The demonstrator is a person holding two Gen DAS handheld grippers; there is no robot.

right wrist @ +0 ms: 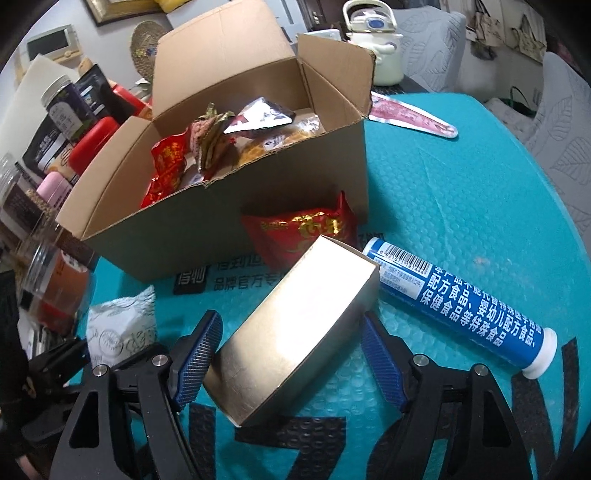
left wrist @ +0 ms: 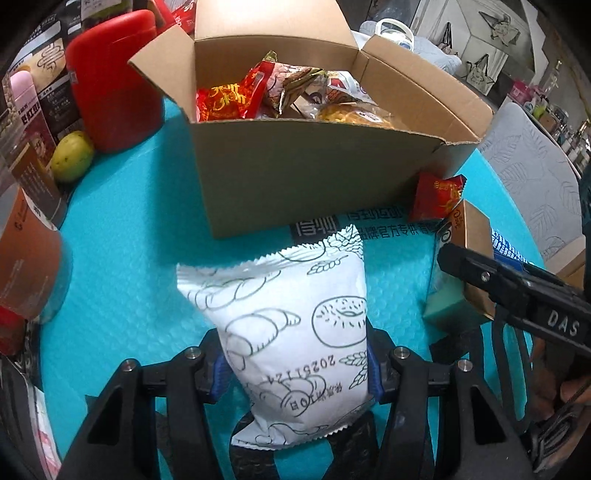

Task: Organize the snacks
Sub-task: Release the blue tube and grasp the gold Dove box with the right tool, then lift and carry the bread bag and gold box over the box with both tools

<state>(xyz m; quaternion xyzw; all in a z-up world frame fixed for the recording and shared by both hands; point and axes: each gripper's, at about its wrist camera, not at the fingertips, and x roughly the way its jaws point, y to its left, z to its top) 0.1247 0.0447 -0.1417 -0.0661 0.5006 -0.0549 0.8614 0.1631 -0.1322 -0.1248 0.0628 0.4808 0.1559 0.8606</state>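
An open cardboard box (left wrist: 295,173) (right wrist: 207,236) holds several snack packets on the teal mat. My left gripper (left wrist: 295,365) is shut on a white bread packet (left wrist: 291,317) printed with pastry drawings; the packet also shows in the right wrist view (right wrist: 122,325). My right gripper (right wrist: 288,350) is open, its blue pads either side of a gold carton (right wrist: 295,332) that lies on the mat; I cannot tell if they touch it. The carton also shows in the left wrist view (left wrist: 476,251). A red snack packet (right wrist: 310,232) (left wrist: 437,195) leans against the box front.
A blue and white tube (right wrist: 461,299) lies right of the gold carton. A red canister (left wrist: 114,81), a green fruit (left wrist: 72,155), jars and dark bags crowd the left. A pink-white sachet (right wrist: 410,118) lies behind the box. A kettle (right wrist: 373,33) stands beyond.
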